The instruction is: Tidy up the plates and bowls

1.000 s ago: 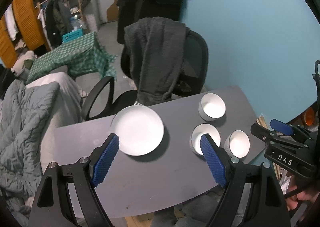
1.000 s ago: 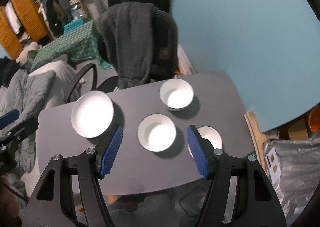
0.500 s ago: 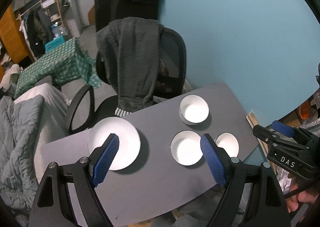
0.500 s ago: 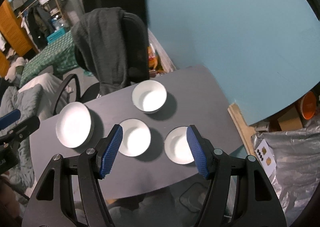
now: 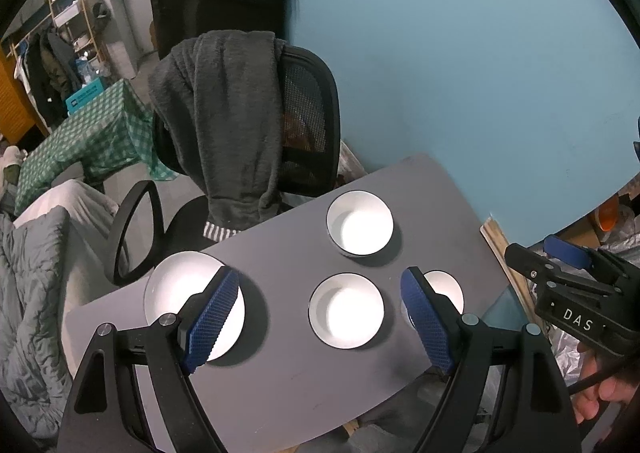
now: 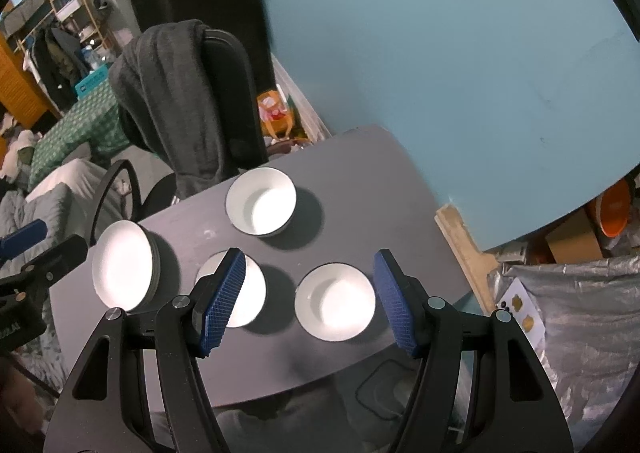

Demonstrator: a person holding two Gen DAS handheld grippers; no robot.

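A small dark grey table [image 5: 280, 369] [image 6: 360, 181] holds a stack of white plates [image 5: 180, 293] [image 6: 122, 271] at the left and three white bowls: a far bowl [image 5: 360, 223] [image 6: 261, 206], a middle bowl [image 5: 346, 310] [image 6: 250, 295] and a right bowl [image 5: 450, 289] [image 6: 335, 302]. My left gripper [image 5: 320, 323] is open and empty, high above the table. My right gripper [image 6: 310, 301] is open and empty, high above the right bowl. The right gripper's body also shows in the left wrist view [image 5: 576, 293].
A black office chair [image 5: 308, 125] with a dark fleece draped over it stands behind the table. A blue wall [image 5: 460, 53] is at the right. A green checked table [image 5: 84, 141] and grey bedding [image 5: 28, 293] lie at the left. Boxes and silver sheeting [image 6: 580, 293] sit at the right.
Both grippers have risen and drawn back from the table, so the plates and bowls look smaller and farther. Both stay open and empty. The dishes have not moved.
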